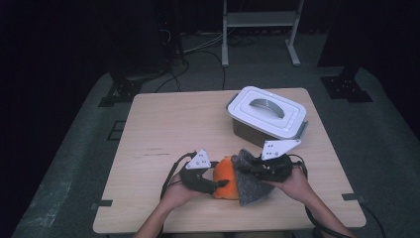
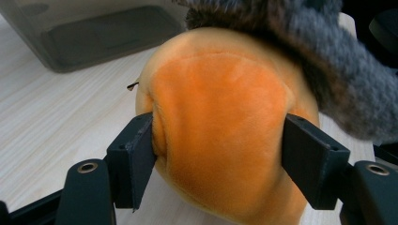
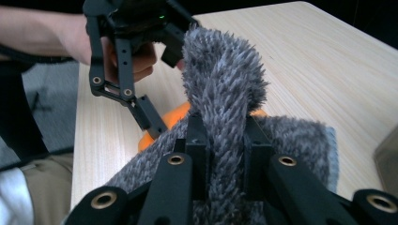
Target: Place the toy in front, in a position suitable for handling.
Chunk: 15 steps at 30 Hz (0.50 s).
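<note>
Two grippers meet near the front edge of the table (image 1: 148, 119) in the high view, each held in one of the person's hands. The left gripper (image 1: 218, 184) comes in from the left and closes on the orange plush toy (image 1: 225, 179), which sits on the wood between the two hands. The right gripper (image 1: 243, 169) comes in from the right and grips the grey fuzzy cloth (image 1: 251, 189) that lies over the toy's right side and spreads onto the table. Farther back and to the right stands a grey box (image 1: 243, 130) with its white lid (image 1: 267, 113) on, well apart from the hands.

From the left gripper view, the two black jaws press into the orange plush toy (image 2: 220, 136) from either side, set fairly wide apart because the soft body fills the gap between them. The grey fuzzy cloth (image 2: 328, 79) drapes over the toy's top and far side. The grey box (image 2: 98, 33) stands behind on the table.

From the right gripper view, the jaws stand narrow, pinching a raised fold of the grey fuzzy cloth (image 3: 225, 93) that sticks up between them. A strip of the orange plush toy (image 3: 174, 117) shows beneath the cloth. Beyond it the left gripper (image 3: 159, 89) is held by a hand (image 3: 133, 58), one jaw touching the toy.
</note>
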Motion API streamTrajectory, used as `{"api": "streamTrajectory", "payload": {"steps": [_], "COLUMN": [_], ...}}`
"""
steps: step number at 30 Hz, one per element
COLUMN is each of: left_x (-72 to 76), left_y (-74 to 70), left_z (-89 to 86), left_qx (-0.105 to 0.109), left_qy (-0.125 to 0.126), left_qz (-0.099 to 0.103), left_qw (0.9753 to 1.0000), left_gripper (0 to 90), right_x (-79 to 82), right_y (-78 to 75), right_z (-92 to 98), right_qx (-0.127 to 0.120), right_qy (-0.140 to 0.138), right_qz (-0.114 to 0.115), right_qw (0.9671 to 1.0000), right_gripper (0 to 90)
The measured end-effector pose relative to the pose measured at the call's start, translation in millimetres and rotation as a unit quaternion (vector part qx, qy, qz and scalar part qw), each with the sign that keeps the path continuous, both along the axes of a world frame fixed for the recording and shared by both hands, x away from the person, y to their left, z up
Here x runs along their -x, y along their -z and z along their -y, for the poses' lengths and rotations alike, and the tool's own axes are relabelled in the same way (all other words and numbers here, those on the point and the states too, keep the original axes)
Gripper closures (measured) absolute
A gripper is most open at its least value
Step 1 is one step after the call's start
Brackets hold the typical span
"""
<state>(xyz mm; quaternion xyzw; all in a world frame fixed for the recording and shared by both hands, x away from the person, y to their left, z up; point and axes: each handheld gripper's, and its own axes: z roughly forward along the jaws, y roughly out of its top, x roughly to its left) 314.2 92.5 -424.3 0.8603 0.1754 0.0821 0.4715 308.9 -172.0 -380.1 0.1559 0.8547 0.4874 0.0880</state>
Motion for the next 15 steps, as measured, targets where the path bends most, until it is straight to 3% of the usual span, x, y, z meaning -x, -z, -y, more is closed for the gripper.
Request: {"api": "streamTrajectory", "payload": {"steps": [3, 9, 15], "left_x": [0.4, -1.3, -0.9], "left_y": [1.0, 3.0, 5.2], "left_z": [-1.0, -1.1, 1.2], "left_qx": [-0.003, 0.017, 0.024], "left_qy": [0.002, 0.008, 0.031], "left_qz": [0.005, 0.032, 0.044], "left_qw": [1.0000, 0.9993, 0.9982], "left_gripper": [27.1, 12.7, 8.0], "right_x": [-1.5, -10.7, -16.5], "right_y": [5.3, 19.9, 26.9], "right_z": [-5.3, 6.7, 23.7], "right_qx": [0.019, 0.010, 0.002], "right_qy": [0.001, 0.016, 0.038], "right_qz": [0.003, -0.005, -0.008], "right_qw": [0.9998, 0.9998, 0.9993], "right_gripper": [76.4, 76.5, 76.5]}}
